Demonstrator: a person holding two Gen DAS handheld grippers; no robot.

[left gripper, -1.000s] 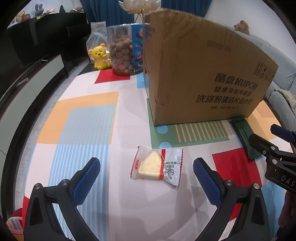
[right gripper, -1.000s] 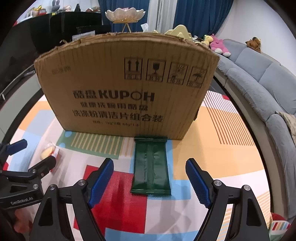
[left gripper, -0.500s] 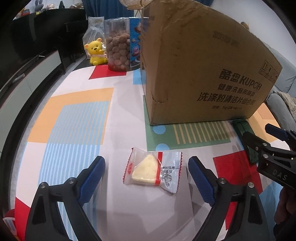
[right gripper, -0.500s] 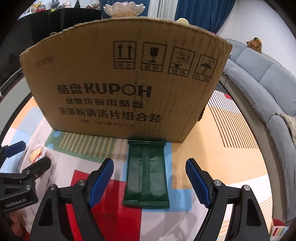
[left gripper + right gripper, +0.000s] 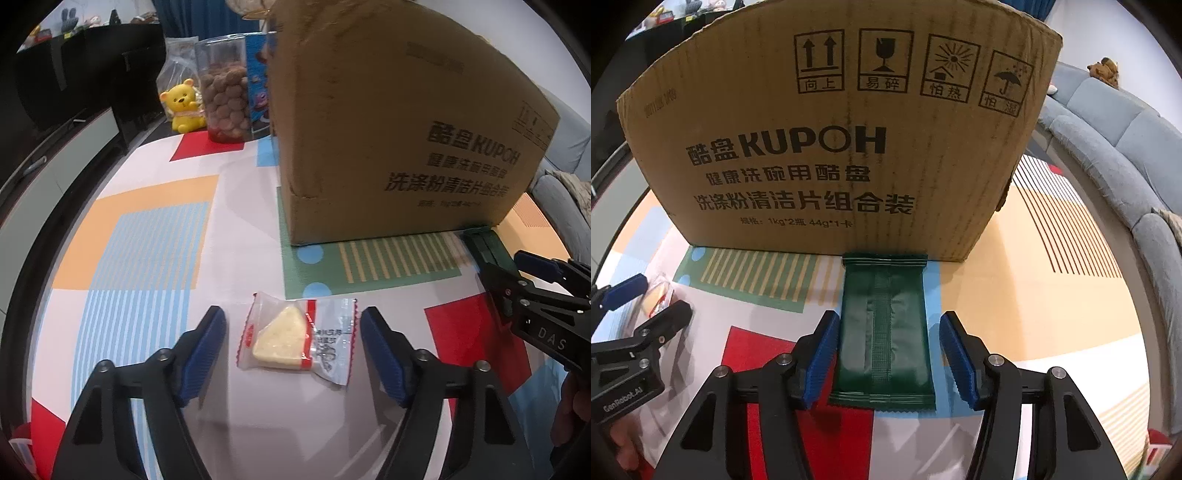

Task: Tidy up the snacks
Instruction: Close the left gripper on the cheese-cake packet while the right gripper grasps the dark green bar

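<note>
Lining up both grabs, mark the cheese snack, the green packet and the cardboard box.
cheese snack (image 5: pixel 280 341): left wrist view, on the yellow wedge inside the clear wrapper.
green packet (image 5: pixel 882 332): right wrist view, on its centre seam.
cardboard box (image 5: pixel 831 147): right wrist view, on the printed front face.

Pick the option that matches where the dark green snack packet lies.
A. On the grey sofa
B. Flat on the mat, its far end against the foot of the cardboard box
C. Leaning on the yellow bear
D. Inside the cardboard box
B: in the right wrist view the green packet lies flat on the patterned mat, its far edge meeting the base of the cardboard box.
</note>
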